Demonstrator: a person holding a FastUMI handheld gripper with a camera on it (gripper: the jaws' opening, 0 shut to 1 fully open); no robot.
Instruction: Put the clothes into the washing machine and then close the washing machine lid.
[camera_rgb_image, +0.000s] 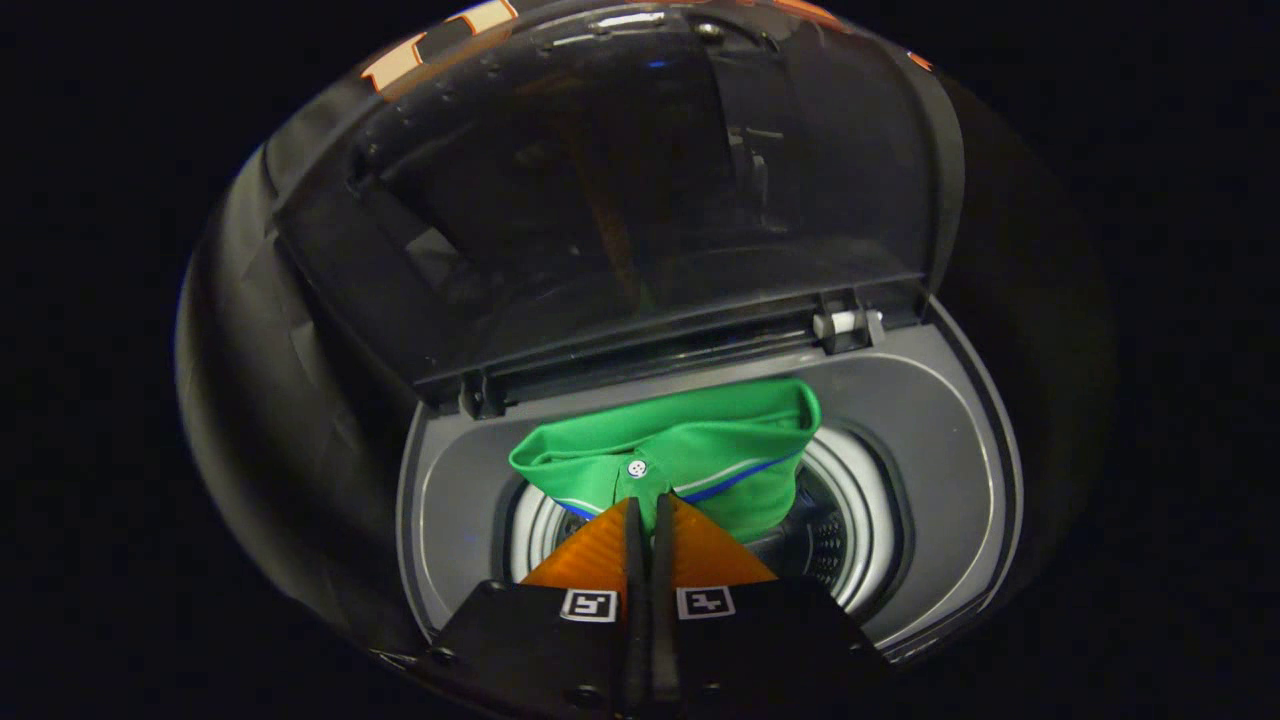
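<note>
Green cloth, a polo shirt (690, 450) with a white button and blue-and-white trim at the collar, hangs bunched just ahead of the tool (645, 505), right over the round mouth of the washing machine (940, 420). The tool's two fingers (598, 550) are pressed almost together, with only a thin slit between them, and their tips meet the shirt at the placket below the button; by the look of it they are pinching a fold of the cloth there, though the fold itself is hidden between the tips. The shirt spreads crosswise to the fingers, wider than it is deep, and its far edge reaches toward the hinge side of the opening. The drum (850, 500), with its pale ringed rim, lies directly below and slightly beyond the tips, so the way in is straight down. The dark see-through lid (640, 180) stands raised behind the opening, hinged at the far side, not yet closed.
</note>
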